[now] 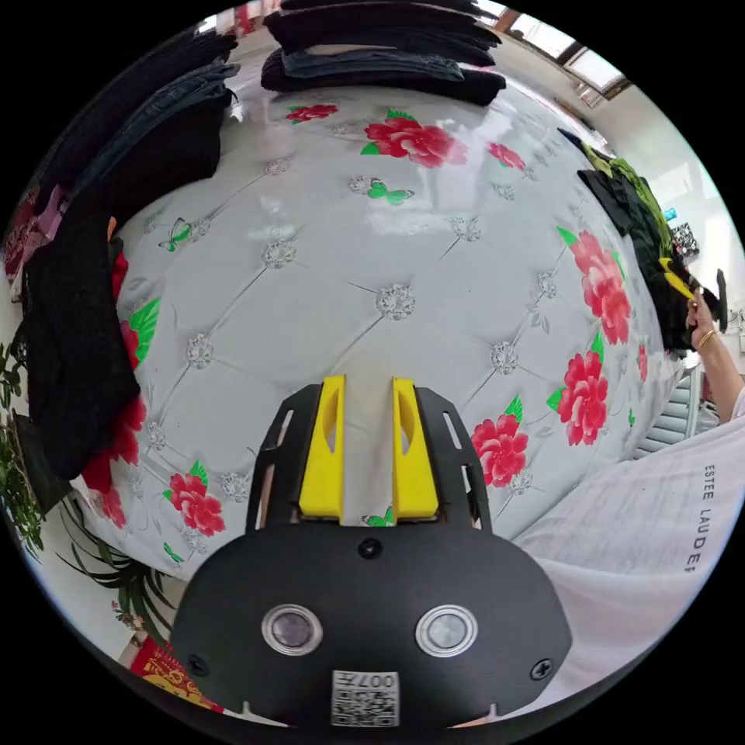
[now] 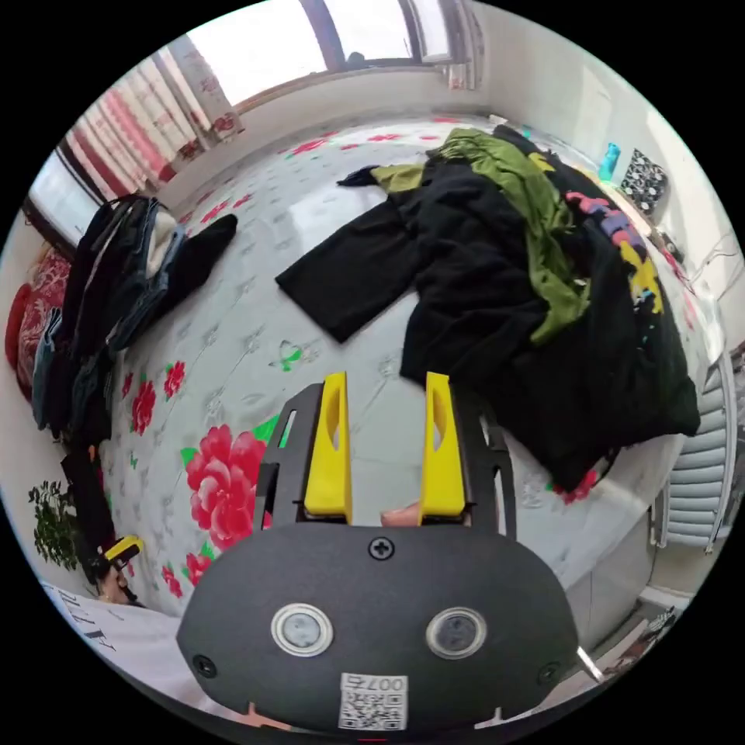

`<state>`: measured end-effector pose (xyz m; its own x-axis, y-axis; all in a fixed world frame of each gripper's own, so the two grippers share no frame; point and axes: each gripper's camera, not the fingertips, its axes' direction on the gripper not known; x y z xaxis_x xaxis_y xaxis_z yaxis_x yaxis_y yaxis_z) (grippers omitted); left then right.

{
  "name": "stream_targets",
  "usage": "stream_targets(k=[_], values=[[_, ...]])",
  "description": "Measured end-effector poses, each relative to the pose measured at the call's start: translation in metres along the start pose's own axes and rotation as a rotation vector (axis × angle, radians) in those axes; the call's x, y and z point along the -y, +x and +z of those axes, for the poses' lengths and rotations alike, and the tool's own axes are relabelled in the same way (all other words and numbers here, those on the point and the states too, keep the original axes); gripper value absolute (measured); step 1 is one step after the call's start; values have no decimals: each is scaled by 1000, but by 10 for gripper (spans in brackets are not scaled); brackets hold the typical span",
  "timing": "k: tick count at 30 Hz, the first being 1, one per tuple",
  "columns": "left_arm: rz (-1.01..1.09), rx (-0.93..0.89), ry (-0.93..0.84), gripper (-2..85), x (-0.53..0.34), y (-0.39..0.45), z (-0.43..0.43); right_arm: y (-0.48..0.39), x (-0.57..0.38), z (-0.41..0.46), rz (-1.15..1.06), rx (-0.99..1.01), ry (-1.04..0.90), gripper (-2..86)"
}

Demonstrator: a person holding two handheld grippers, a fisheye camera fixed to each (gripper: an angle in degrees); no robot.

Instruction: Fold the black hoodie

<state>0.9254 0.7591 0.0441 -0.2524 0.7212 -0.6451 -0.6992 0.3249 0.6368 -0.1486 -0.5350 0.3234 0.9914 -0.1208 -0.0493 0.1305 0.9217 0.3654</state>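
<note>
A heap of dark clothes lies at the edge of the flowered white bed (image 2: 256,310). The black hoodie (image 2: 473,310) sprawls on its near side, one flat part (image 2: 349,272) spread toward the middle of the bed. My right gripper (image 2: 386,380) hovers open just short of the hoodie's near hem, nothing between its jaws. My left gripper (image 1: 369,384) is open over bare bedcover (image 1: 388,256), far from the heap (image 1: 644,233). The left gripper (image 2: 120,551) also appears small at the right gripper view's lower left. In the left gripper view the right gripper (image 1: 683,283) sits by the heap, held by a hand.
A green garment (image 2: 535,202) and a black one with coloured print (image 2: 628,264) lie on the heap. Folded dark clothes are stacked along the bed's far sides (image 1: 380,54) (image 1: 147,132) (image 2: 101,279). A radiator (image 2: 698,473) stands beside the bed and a plant (image 2: 50,520) near one corner.
</note>
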Motion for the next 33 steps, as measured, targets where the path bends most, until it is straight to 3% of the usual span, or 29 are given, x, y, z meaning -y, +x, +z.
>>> stream_targets(k=[2, 4, 5, 7, 13, 15, 17, 18, 21, 25, 28, 33], values=[[51, 95, -30, 76, 8, 18, 2, 67, 14, -53, 164, -229, 187, 116], [82, 121, -41, 73, 13, 28, 2, 108, 18, -69, 252, -342, 234, 113], [81, 125, -47, 72, 16, 29, 2, 136, 22, -60, 296, -339, 160, 107], [76, 114, -49, 72, 18, 28, 1, 169, 22, -28, 325, -241, -7, 92], [80, 135, -76, 67, 23, 30, -6, 167, 2, -36, 288, -129, 38, 16], [51, 145, -79, 65, 22, 30, -11, 165, -10, -50, 277, -15, 73, 7], [46, 147, -59, 62, 18, 28, -15, 155, -34, -73, 277, 243, 138, 1], [46, 142, -37, 60, 13, 26, -19, 147, -42, -80, 269, 250, 164, 0], [65, 117, 35, 53, -4, 17, -29, 90, -78, -107, 150, 272, 198, -2], [101, -15, 72, 51, -20, 2, -45, -18, -127, -126, -9, 498, 191, -3], [136, -184, 184, 66, -45, -4, -72, -135, -163, -126, -241, 550, 93, -3], [237, -345, 352, 85, -110, -18, -131, -327, -254, -116, -650, 850, -148, -2]])
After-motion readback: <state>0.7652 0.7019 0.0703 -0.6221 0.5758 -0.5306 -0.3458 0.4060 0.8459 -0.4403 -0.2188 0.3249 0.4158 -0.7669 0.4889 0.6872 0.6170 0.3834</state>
